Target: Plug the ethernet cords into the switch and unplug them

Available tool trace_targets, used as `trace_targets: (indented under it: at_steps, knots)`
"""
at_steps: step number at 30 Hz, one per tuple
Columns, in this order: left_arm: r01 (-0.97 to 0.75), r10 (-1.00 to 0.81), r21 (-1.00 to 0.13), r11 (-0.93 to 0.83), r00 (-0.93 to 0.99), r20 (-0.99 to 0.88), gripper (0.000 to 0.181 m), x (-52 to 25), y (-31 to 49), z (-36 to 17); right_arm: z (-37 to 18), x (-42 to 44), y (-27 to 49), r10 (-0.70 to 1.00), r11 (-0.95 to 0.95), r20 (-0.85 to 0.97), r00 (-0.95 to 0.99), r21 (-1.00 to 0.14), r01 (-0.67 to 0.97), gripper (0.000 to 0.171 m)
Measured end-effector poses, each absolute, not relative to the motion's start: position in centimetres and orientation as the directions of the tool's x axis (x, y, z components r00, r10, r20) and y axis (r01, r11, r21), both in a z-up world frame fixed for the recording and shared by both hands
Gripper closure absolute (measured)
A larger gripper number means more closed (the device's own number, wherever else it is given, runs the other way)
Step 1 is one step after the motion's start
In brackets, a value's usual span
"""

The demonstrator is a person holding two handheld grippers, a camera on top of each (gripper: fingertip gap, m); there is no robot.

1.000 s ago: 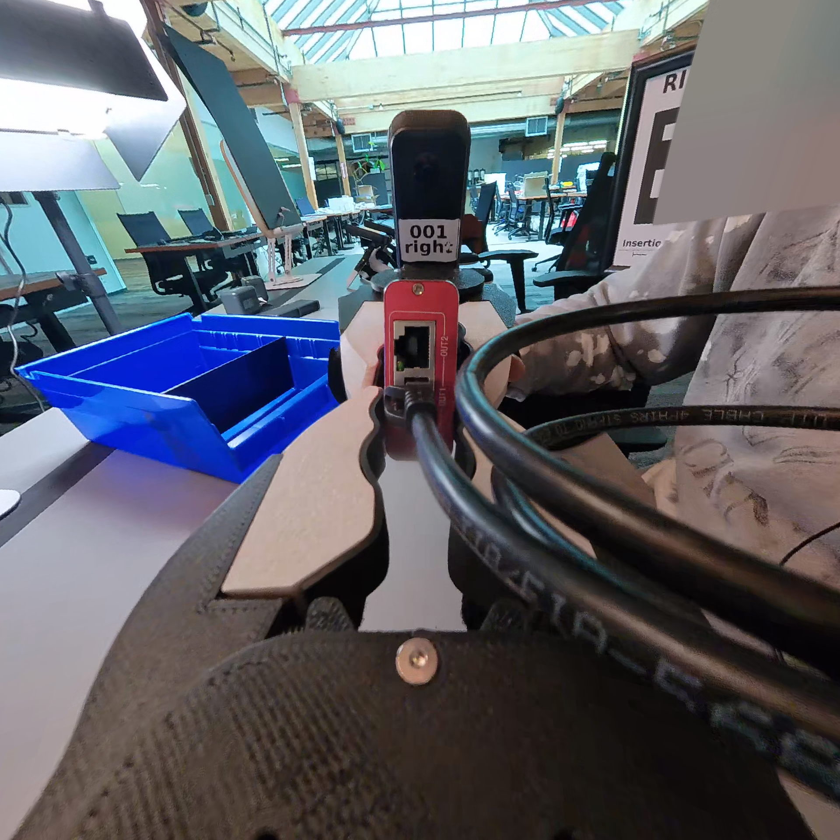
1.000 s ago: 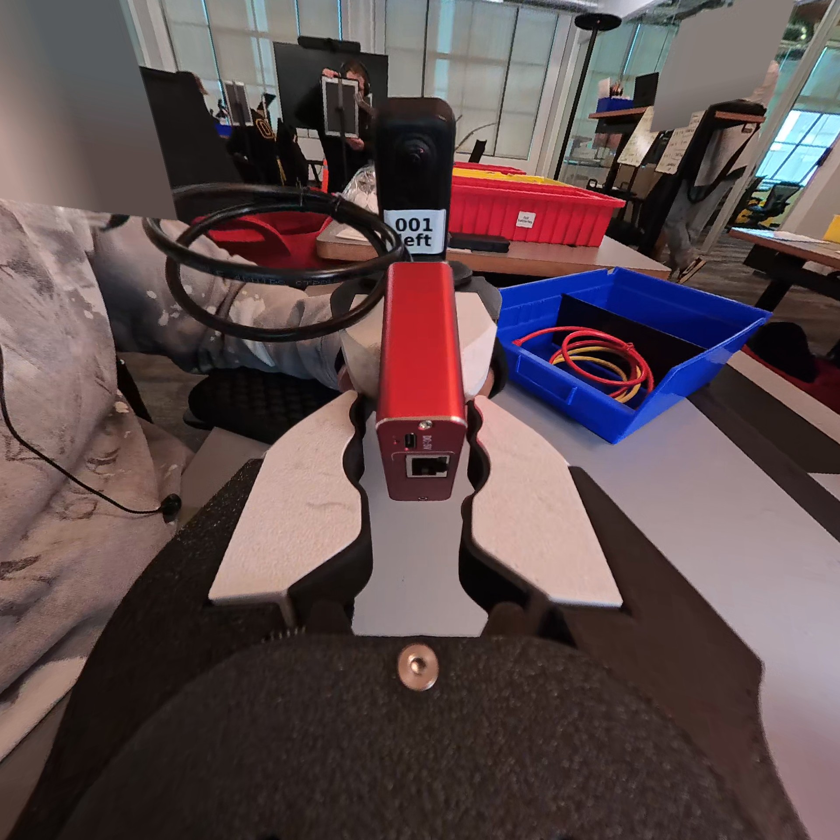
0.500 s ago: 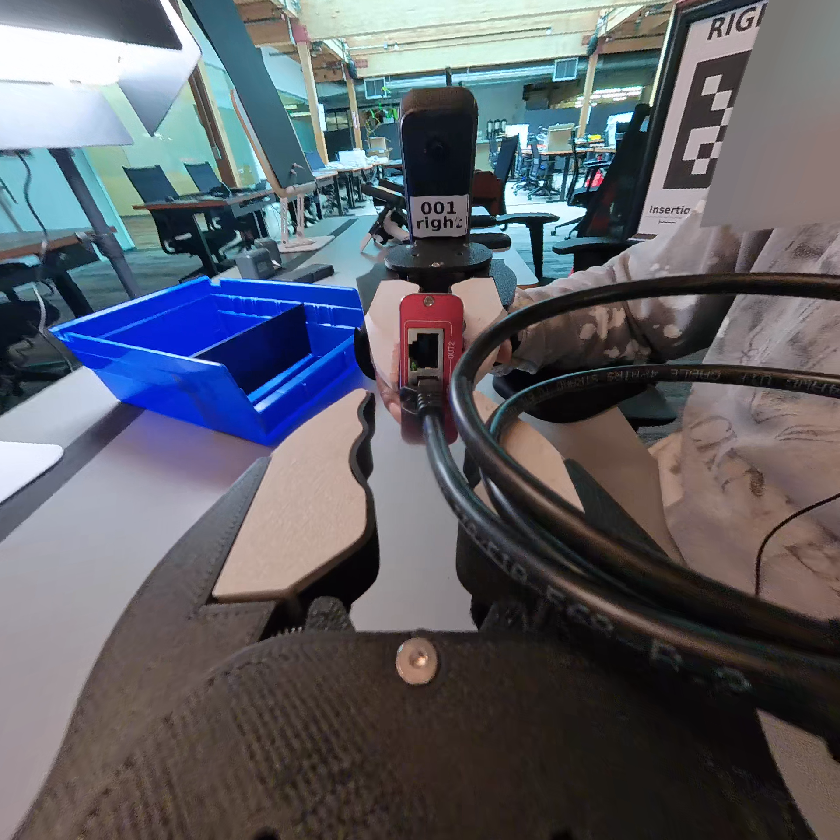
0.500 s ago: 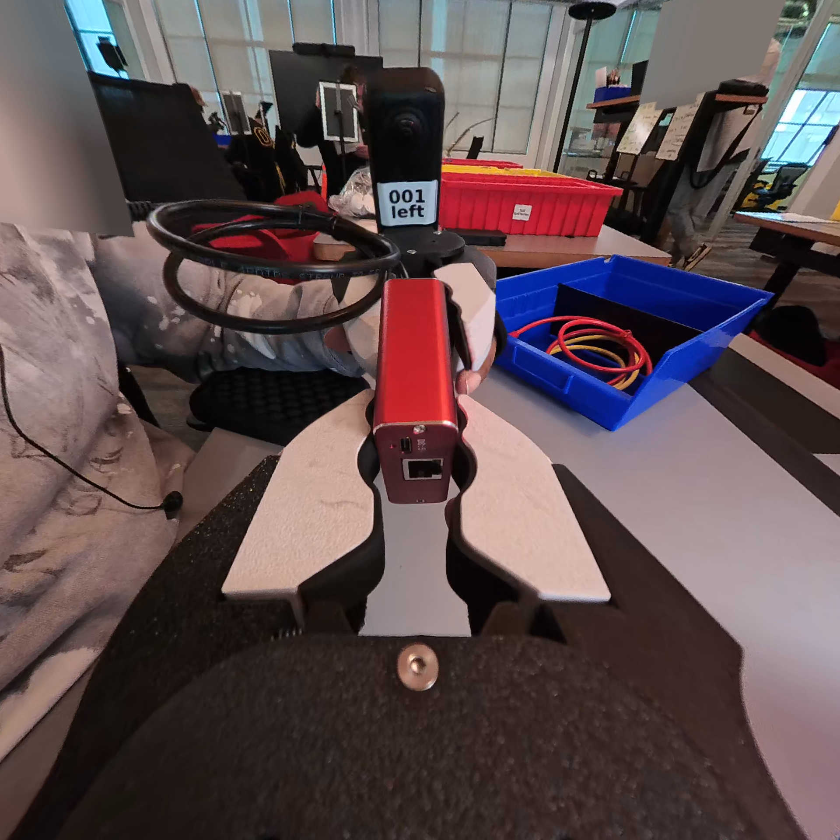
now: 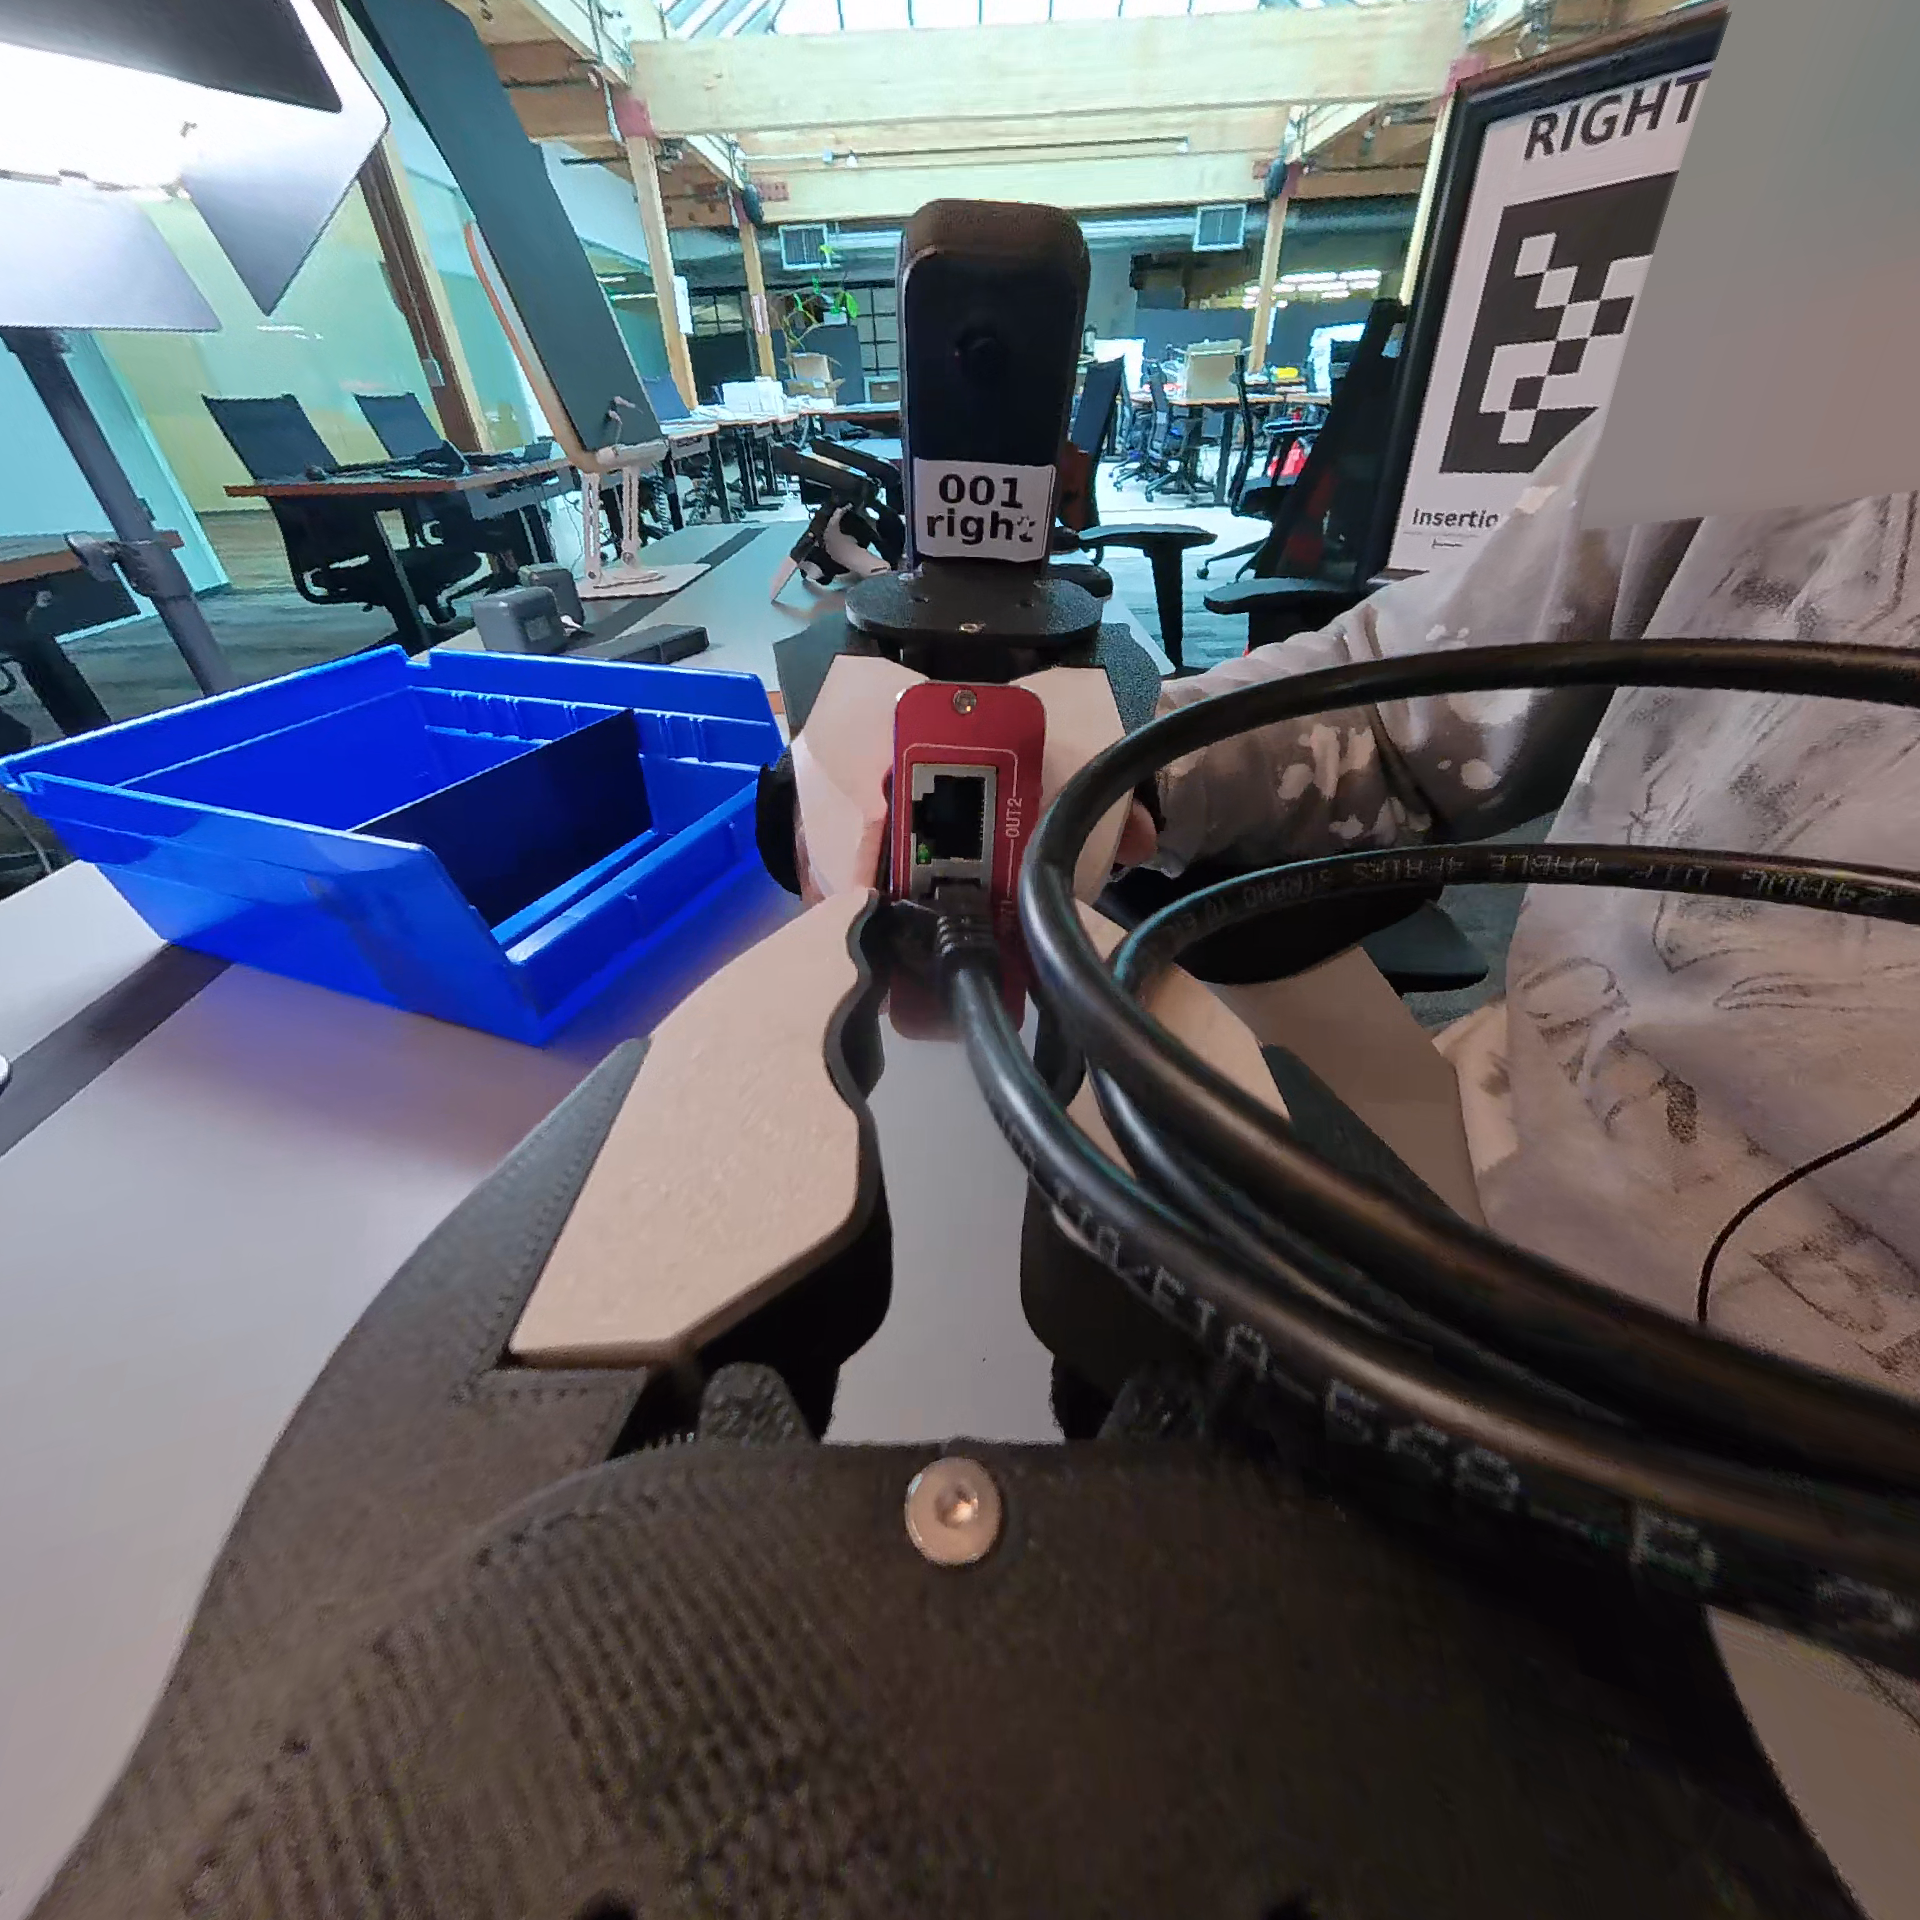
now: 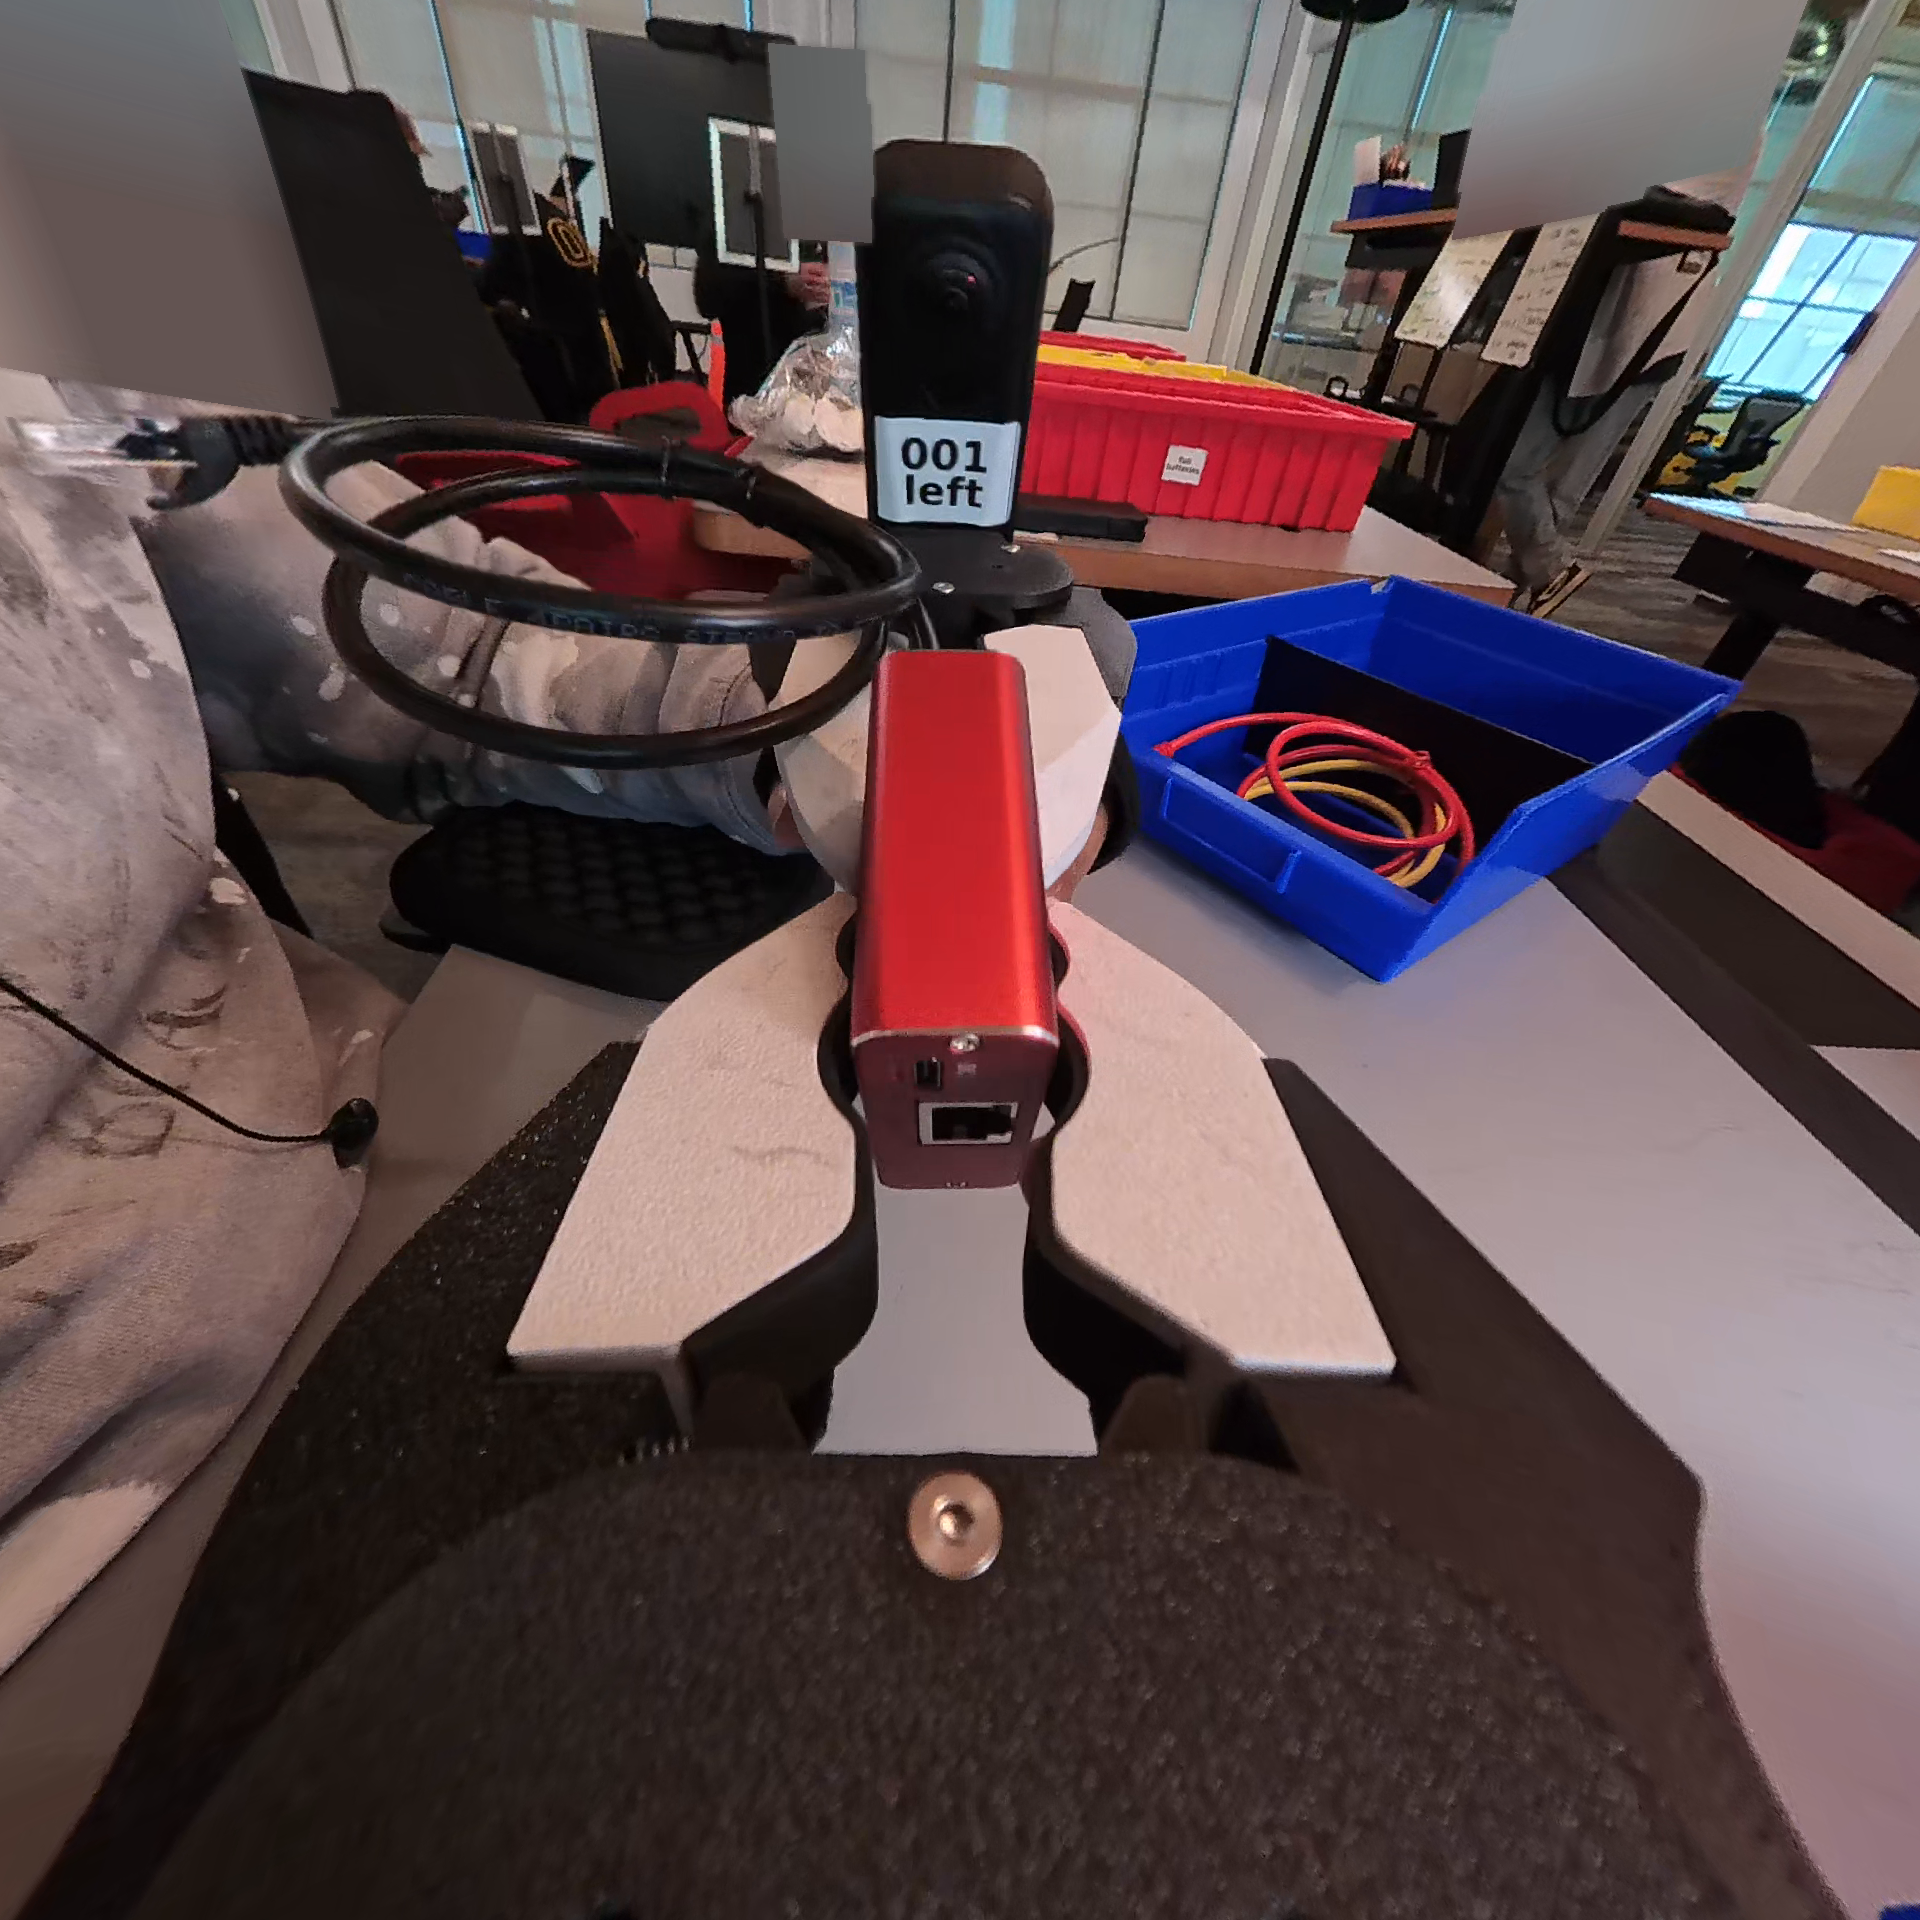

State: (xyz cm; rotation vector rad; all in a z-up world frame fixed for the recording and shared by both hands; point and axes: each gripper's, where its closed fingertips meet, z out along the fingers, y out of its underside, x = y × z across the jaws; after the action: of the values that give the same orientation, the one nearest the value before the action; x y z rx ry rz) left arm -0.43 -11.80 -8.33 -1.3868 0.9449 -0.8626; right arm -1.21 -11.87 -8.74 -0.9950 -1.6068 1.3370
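Observation:
My right gripper (image 6: pixel 956 940) is shut on a red ethernet switch (image 6: pixel 951 862) and holds it level above the table. In the left wrist view the switch's (image 5: pixel 961 743) end face shows two ports. The upper one is empty. My left gripper (image 5: pixel 951 930) is shut on the plug (image 5: pixel 951 920) of a black ethernet cord (image 5: pixel 1195 1174), and the plug sits in the lower port. The cord's coil hangs over my left gripper's right finger and hides it. The coil (image 6: pixel 582 613) and its free plug (image 6: pixel 197 457) show in the right wrist view.
A blue bin (image 5: pixel 312 831) with a black divider stands left on the grey table (image 5: pixel 208 1195). Another blue bin (image 6: pixel 1299 883) holds red and yellow cords (image 6: pixel 1361 800). A long red bin (image 6: pixel 1195 457) stands behind. A person's sleeve (image 5: pixel 1714 935) is close by.
Both grippers shifted a little together, and the switch now looks nearer in the left wrist view than half a second ago. The black plug stays at the lower port. Both grips hold.

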Motion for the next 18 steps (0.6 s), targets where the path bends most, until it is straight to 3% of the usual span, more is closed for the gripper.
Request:
trace_targets:
  at_steps: [6, 10, 14, 18]
  knots:
    - [-0.062, -0.928, -0.998, -0.005, 0.373, -0.019, 0.155, -0.4, -12.1, -8.7, -8.8, -1.1, -12.1, 0.916, 0.111, 0.070, -0.396, -0.991, 0.081, 0.142]
    - [-0.106, -0.934, -0.994, -0.034, 0.356, -0.006, 0.142, -1.1, -12.1, -9.5, -8.1, -0.4, -11.4, 0.910, 0.046, 0.018, -0.414, -0.997, 0.058, 0.142]
    - [-0.182, -0.895, -0.982, -0.049, 0.445, -0.038, 0.142, -3.5, -10.4, -11.1, -7.8, 0.0, -10.6, 0.911, 0.014, -0.008, -0.412, -0.999, 0.049, 0.142]
    - [-0.145, -0.847, -0.983, -0.113, 0.531, 0.019, 0.145, -6.3, -8.5, -11.9, -7.8, 0.1, -10.5, 0.910, 0.010, -0.012, -0.414, -0.999, 0.050, 0.142]
